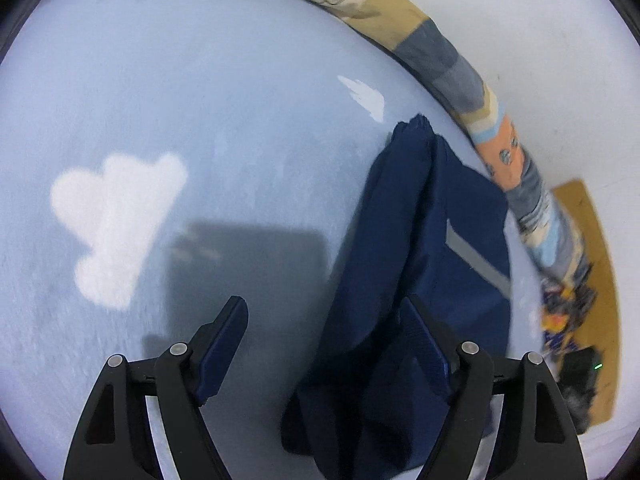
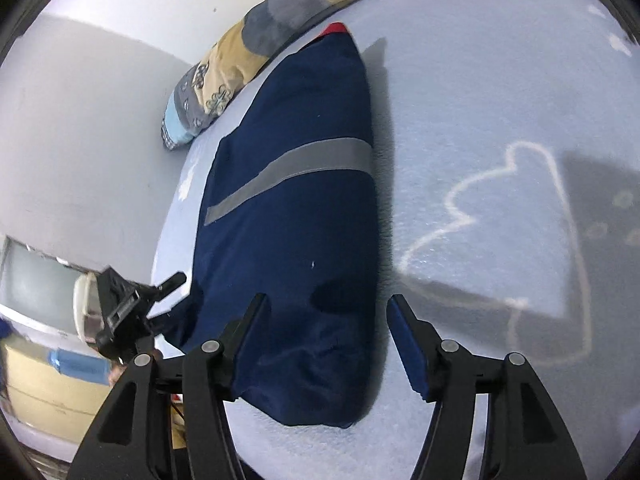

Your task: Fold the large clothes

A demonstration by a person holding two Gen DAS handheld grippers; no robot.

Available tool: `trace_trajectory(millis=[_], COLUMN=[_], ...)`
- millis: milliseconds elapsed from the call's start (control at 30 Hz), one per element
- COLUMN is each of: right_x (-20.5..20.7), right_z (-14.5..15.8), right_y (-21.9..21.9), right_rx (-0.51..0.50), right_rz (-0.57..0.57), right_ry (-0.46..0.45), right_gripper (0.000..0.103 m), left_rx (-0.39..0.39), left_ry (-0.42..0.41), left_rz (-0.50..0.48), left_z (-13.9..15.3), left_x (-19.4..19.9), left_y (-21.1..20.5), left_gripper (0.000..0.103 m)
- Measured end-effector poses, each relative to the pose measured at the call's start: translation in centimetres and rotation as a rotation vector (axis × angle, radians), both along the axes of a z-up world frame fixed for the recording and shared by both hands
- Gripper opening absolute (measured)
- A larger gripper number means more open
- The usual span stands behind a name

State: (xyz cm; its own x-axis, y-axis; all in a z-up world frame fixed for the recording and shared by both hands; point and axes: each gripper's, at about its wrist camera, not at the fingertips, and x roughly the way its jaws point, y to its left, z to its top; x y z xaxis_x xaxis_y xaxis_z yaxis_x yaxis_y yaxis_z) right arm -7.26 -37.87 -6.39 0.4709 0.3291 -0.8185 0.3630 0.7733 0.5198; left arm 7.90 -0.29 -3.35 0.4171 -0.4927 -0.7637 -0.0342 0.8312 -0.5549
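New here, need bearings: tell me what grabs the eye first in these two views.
The navy garment, folded into a long bundle with a grey stripe, lies on the pale blue sheet. Both the left gripper and right gripper hang open over its near end. A patterned quilt lines the wall side.

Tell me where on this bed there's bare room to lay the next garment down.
Free: the light blue sheet around the white cloud print, left of the folded navy garment. Crowded: the strip between the garment and the patterned bolster by the wall.
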Motion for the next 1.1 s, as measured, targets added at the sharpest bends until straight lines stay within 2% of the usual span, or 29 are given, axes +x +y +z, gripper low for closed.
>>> trace_trajectory(millis=[67,200,333,467,633,867,1000,1100], right_x=[0.2,0.3,0.3,0.4,0.6,0.6,0.6,0.7], right_z=[0.2,0.3,0.2,-0.2,-0.3,-0.5,-0.9,-0.9], right_y=[0.5,0.9,0.3,-0.3,-0.6,-0.5,-0.6,-0.7], right_rx=[-0.028,-0.056,-0.056,-0.016,-0.016,-0.017,-0.018,-0.012], right_rz=[0.02,0.049,0.034,0.019,0.004,0.001,-0.006,-0.011], right_ry=[0.005,0.006,-0.001,-0.011,-0.01,-0.005,0.011,0.012], right_gripper=[0.065,0.065,0.069,0.073,0.073,0.073,0.073,0.074], left_rx=[0.113,0.321,0.46,0.523,0.498,0.616,0.67,0.667], left_ry=[-0.034,-0.121,-0.161,-0.182,-0.169,-0.278,-0.289,-0.283], left_rz=[0.017,-0.023,-0.111,-0.149,-0.147,-0.196,-0.223,-0.223], left_z=[0.8,1.9,1.7,1.8,1.7,3.5,3.2,3.2], left_x=[-0.1,0.3,0.1,-0.1,0.4,-0.9,-1.3,-1.3], left_y=[-0.8,-3.5,-7.1,-8.9,-8.5,-10.3,-11.3,-11.3], left_gripper=[0.078,0.078,0.078,0.078,0.078,0.078,0.078,0.078])
